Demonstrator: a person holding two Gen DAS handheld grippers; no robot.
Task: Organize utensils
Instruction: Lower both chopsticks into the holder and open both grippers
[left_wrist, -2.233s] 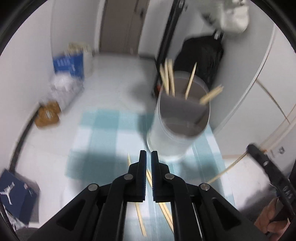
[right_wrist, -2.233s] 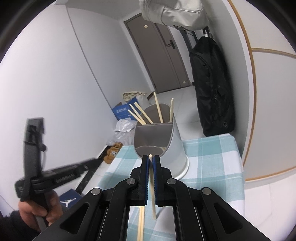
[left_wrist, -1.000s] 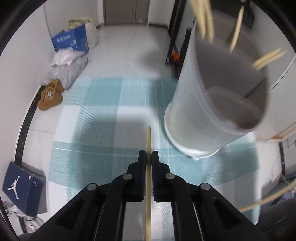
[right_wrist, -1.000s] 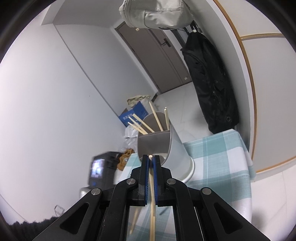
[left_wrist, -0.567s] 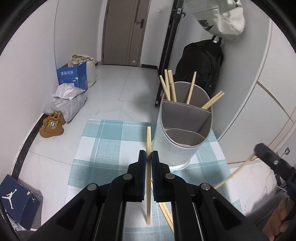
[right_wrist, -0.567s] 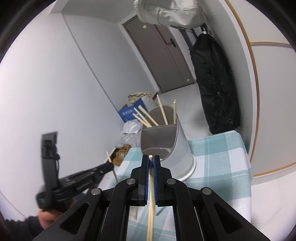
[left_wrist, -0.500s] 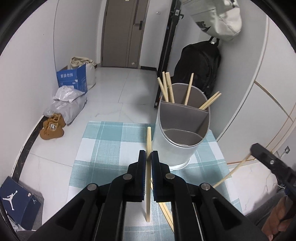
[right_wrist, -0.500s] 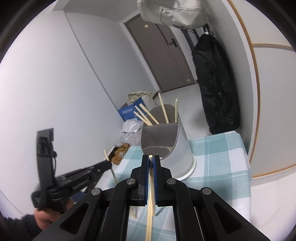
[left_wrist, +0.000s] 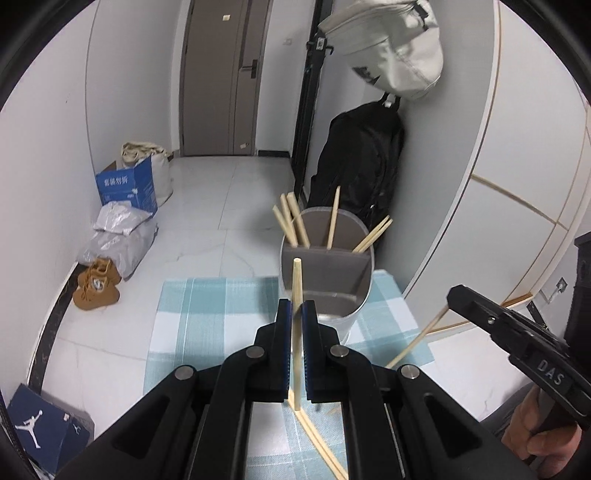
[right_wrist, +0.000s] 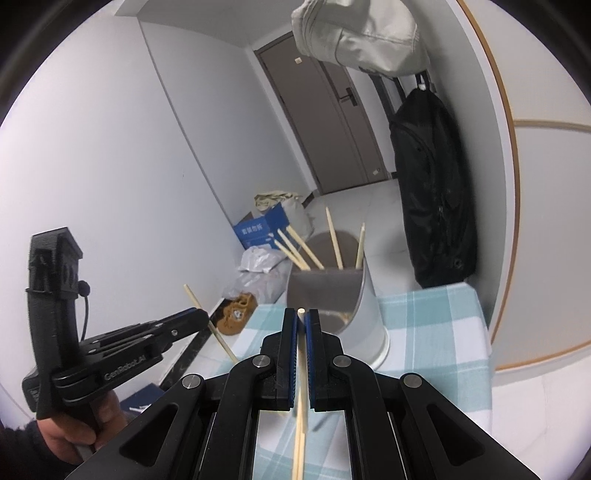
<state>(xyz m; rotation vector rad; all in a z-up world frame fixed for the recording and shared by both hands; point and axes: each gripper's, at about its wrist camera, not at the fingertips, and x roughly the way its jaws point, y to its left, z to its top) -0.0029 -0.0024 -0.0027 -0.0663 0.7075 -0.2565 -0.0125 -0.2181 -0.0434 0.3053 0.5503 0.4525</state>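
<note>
Both grippers, left (left_wrist: 294, 314) and right (right_wrist: 301, 321), were clamped on a chopstick (left_wrist: 296, 291) each; holder (left_wrist: 328, 273) stood at the cloth's (left_wrist: 207, 310) far edge. Next: tips over its rim.

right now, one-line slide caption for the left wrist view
Left claw clamps a pale wooden chopstick before the grey divided utensil holder on the teal checked cloth.
</note>
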